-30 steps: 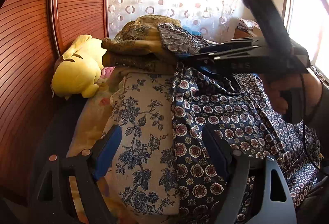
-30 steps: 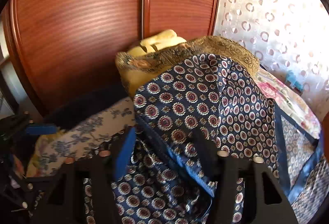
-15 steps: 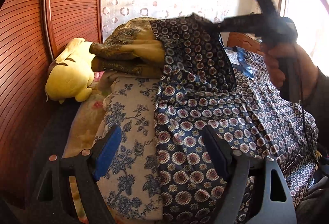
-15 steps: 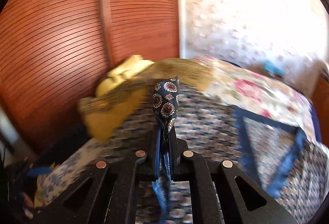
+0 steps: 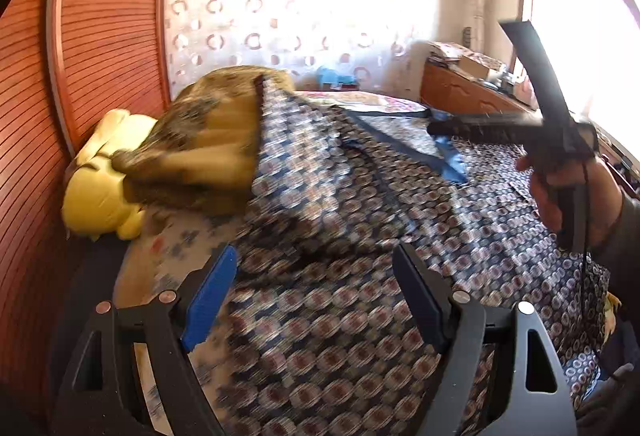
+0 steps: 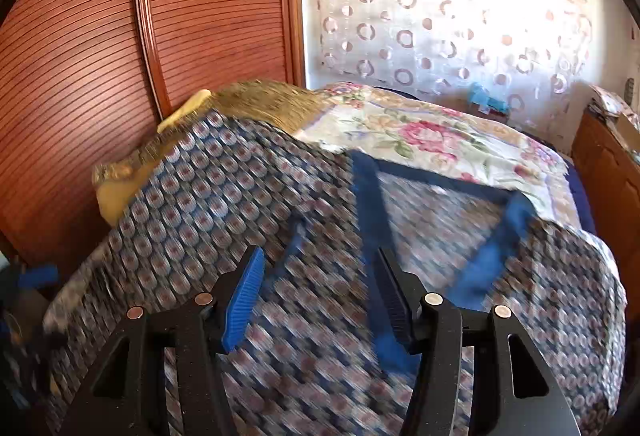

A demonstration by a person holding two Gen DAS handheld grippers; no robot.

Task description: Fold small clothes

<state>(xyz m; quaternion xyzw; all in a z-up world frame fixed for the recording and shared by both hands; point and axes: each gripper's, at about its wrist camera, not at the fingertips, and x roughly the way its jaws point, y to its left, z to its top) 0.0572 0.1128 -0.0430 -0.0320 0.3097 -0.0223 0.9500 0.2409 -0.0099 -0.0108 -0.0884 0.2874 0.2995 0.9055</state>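
A navy garment [image 6: 224, 203] printed with small round medallions and trimmed with blue bands lies spread over the bed [image 6: 432, 131], covering most of its near side and reaching up against a mustard-and-brown patterned cushion [image 5: 208, 139] at the head end. A yellow plush toy [image 5: 100, 195] rests beside that cushion, close to the ribbed wooden wardrobe doors [image 6: 120, 35]. The floral bedcover shows bare toward the far edge of the bed, below the circle-patterned curtain [image 6: 440, 15]. The left gripper [image 5: 316, 300] hovers over the garment with its jaws spread wide and nothing between them. The right gripper [image 6: 320, 300], carried by a person's hand [image 5: 568, 191], has just been opening its jaws; they now stand apart above the cloth, and motion blur makes it hard to be sure, but no fabric appears caught between the pads. A wooden cabinet [image 5: 472, 95] stands beyond the far corner of the bed, near the window.
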